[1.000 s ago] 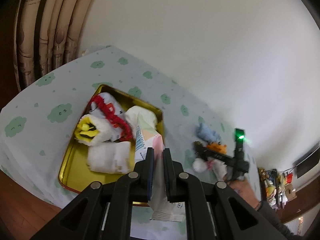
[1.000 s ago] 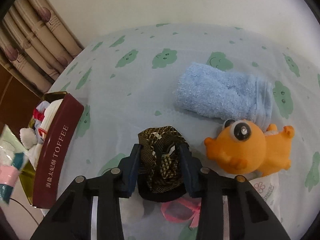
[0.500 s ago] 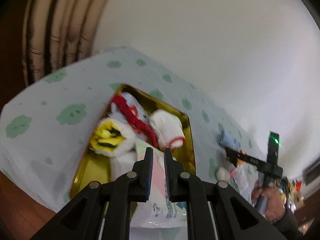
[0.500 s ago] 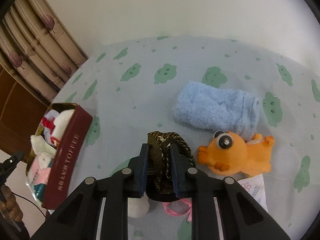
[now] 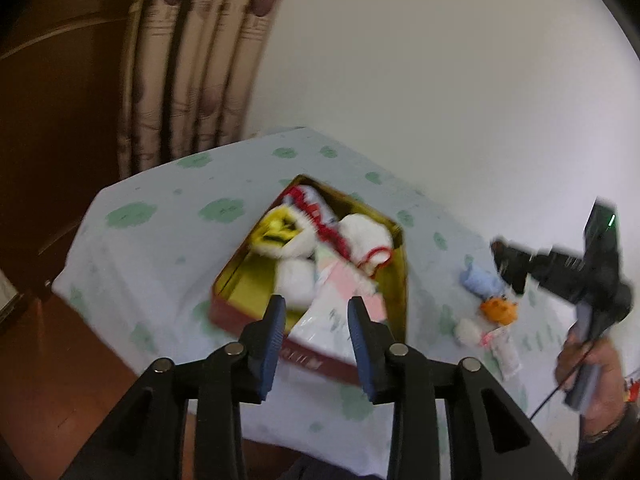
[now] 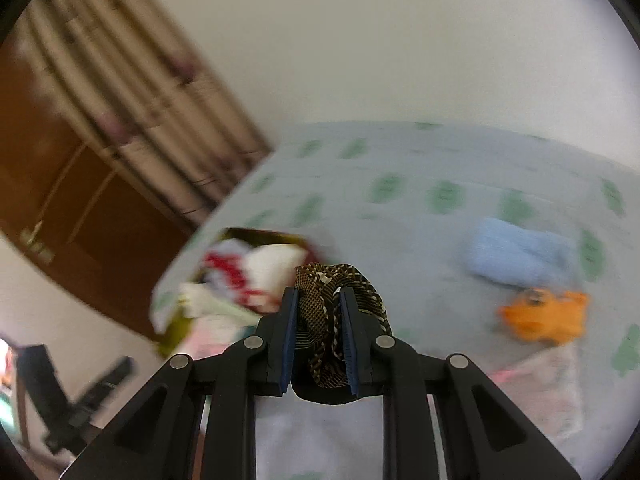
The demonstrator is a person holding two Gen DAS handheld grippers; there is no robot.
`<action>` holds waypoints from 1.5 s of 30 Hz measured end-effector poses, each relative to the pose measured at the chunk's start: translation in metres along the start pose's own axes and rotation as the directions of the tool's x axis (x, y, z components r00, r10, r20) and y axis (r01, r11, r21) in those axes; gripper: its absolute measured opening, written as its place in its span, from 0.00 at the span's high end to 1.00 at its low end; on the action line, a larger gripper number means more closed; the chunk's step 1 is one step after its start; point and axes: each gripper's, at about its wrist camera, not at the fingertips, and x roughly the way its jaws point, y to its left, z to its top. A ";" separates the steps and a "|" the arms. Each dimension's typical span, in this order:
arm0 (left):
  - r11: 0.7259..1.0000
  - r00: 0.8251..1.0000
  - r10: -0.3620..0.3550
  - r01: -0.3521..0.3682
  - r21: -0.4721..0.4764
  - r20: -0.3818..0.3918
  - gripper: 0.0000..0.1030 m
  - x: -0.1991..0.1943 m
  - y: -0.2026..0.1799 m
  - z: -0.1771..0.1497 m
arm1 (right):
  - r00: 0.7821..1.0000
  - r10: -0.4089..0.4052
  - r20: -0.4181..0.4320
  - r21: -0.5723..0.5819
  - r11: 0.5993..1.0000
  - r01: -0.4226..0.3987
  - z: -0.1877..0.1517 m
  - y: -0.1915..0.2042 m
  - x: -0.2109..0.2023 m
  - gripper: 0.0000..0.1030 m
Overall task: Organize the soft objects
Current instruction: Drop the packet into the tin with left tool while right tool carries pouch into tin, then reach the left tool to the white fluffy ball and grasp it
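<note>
Two grippers show over a bed sheet [image 5: 168, 200] with green cloud prints. The left gripper [image 5: 316, 312] is opening its jaws above a tin box [image 5: 400, 280]; a tissue pack [image 5: 336, 312] lies in the box between the spread pads, and they do not press on it. Rolled white socks [image 5: 364, 236] and a yellow toy [image 5: 280, 232] fill the box. The right gripper [image 6: 318, 328] is clamped tight on a brown patterned cloth [image 6: 332, 284]. A blue towel [image 6: 520, 252] and an orange toy [image 6: 544, 316] lie on the sheet, near each other.
</note>
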 end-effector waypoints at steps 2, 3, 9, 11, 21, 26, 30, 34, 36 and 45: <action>0.998 0.999 0.052 -0.052 0.032 0.004 0.68 -0.001 0.002 -0.010 | 0.998 0.049 -0.026 -0.025 0.998 -0.049 0.000 0.027 0.012 0.81; 0.996 0.997 0.083 -0.083 0.042 -0.005 0.68 0.000 0.002 -0.012 | 0.996 0.078 -0.047 -0.037 0.996 -0.080 -0.001 0.044 0.023 0.81; 0.984 0.986 0.164 -0.164 0.064 0.011 0.68 0.003 0.013 -0.019 | 0.987 0.096 -0.129 -0.082 0.991 -0.107 -0.008 0.100 0.083 0.81; 0.981 0.983 0.181 -0.182 0.063 0.022 0.68 0.003 0.018 -0.021 | 0.986 0.079 -0.144 -0.088 0.992 -0.093 -0.007 0.107 0.101 0.81; 0.969 0.972 0.235 -0.236 0.067 0.016 0.56 0.009 0.028 -0.019 | 0.985 -0.018 -0.172 -0.134 0.991 -0.005 0.001 0.117 0.157 0.78; 0.972 0.973 0.229 -0.229 0.053 0.006 0.52 0.010 0.029 -0.019 | 0.988 0.040 -0.148 -0.099 0.994 -0.055 0.001 0.113 0.157 0.57; 0.969 0.972 0.234 -0.233 0.079 -0.003 0.52 0.012 0.023 -0.021 | 0.994 0.093 -0.061 -0.091 0.991 -0.098 0.002 0.110 0.130 0.40; 0.961 0.967 0.253 -0.251 0.116 0.002 0.52 0.012 0.015 -0.024 | 0.993 0.114 -0.026 -0.087 0.989 -0.116 0.005 0.109 0.107 0.34; 0.958 0.966 0.257 -0.255 0.129 0.004 0.52 0.012 0.012 -0.025 | 0.989 0.145 0.000 -0.082 0.986 -0.144 0.003 0.107 0.091 0.34; 0.940 0.957 0.288 -0.289 0.182 0.033 0.52 0.009 -0.001 -0.033 | 0.946 -0.185 0.266 -0.142 0.963 0.228 -0.082 0.037 -0.037 0.09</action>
